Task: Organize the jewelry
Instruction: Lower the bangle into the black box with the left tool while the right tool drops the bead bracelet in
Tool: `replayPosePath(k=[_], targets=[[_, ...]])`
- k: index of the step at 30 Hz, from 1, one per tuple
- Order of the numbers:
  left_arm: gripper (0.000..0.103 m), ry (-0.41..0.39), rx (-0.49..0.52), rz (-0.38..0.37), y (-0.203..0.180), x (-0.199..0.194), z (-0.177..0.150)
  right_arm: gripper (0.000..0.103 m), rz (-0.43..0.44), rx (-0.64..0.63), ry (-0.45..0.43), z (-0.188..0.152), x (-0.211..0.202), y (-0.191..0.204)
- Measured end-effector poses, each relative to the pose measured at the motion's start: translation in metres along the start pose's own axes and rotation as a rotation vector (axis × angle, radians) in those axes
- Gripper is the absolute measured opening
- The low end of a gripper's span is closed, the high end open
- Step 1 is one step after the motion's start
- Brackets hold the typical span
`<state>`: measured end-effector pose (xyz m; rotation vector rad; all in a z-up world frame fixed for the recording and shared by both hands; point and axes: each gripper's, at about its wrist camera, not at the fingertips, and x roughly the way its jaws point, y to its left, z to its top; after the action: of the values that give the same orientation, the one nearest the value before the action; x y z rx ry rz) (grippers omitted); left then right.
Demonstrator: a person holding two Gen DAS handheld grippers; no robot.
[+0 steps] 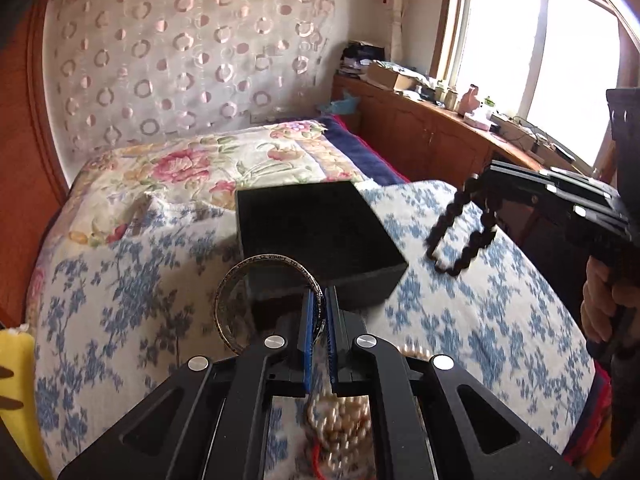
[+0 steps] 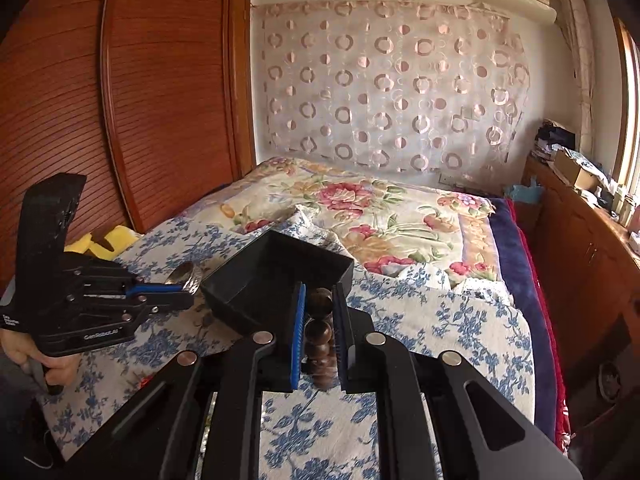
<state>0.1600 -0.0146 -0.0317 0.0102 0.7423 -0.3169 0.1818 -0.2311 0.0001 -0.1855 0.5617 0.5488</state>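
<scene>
A black open box [image 1: 316, 236] sits on the bed, also in the right wrist view [image 2: 276, 280]. My left gripper [image 1: 319, 300] is shut on a silver bangle [image 1: 240, 280], held just in front of the box; the left gripper shows from the side in the right wrist view [image 2: 188, 286]. My right gripper [image 2: 320, 292] is shut on a dark wooden bead bracelet [image 2: 319, 332] near the box's front right corner. In the left wrist view the right gripper [image 1: 476, 178] dangles that bracelet [image 1: 460, 232] above the bedspread. A pearl bead strand [image 1: 340, 420] lies under the left gripper.
The bed carries a blue-flowered cover [image 1: 480, 312] and a rose-patterned quilt [image 2: 380, 216]. A wooden wardrobe [image 2: 140, 100] stands to the left, a low wooden cabinet [image 1: 432, 136] with clutter under the window to the right. A yellow item [image 1: 16, 380] lies at the bed's left edge.
</scene>
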Motion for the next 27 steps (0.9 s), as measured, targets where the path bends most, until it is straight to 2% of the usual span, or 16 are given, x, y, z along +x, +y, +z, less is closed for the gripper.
replayPosePath(k=[6,12,13,14,16,21,27], targets=[[0.005,0.003,-0.004,-0.027,-0.007,0.019,0.028,0.015,-0.011,-0.015,-0.002,0.007,0.009,-0.003],[0.006,-0.003,-0.007,-0.019,-0.012,0.029,0.046,0.015,-0.032,-0.043,0.011,0.013,0.013,-0.003],[0.008,-0.004,-0.008,-0.013,-0.012,0.031,0.047,0.015,-0.034,-0.045,0.009,0.015,0.013,-0.003],[0.016,-0.002,-0.005,-0.002,-0.011,0.033,0.049,0.015,-0.032,-0.044,0.007,0.018,0.013,-0.003],[0.022,-0.003,-0.015,0.006,-0.007,0.033,0.050,0.015,-0.026,-0.038,-0.001,0.022,0.014,-0.003],[0.024,-0.026,-0.035,0.031,0.004,0.020,0.046,0.015,0.001,-0.037,-0.007,0.033,0.021,0.003],[0.029,-0.029,-0.041,0.073,0.020,0.003,0.026,0.015,0.044,-0.043,-0.009,0.045,0.037,0.019]])
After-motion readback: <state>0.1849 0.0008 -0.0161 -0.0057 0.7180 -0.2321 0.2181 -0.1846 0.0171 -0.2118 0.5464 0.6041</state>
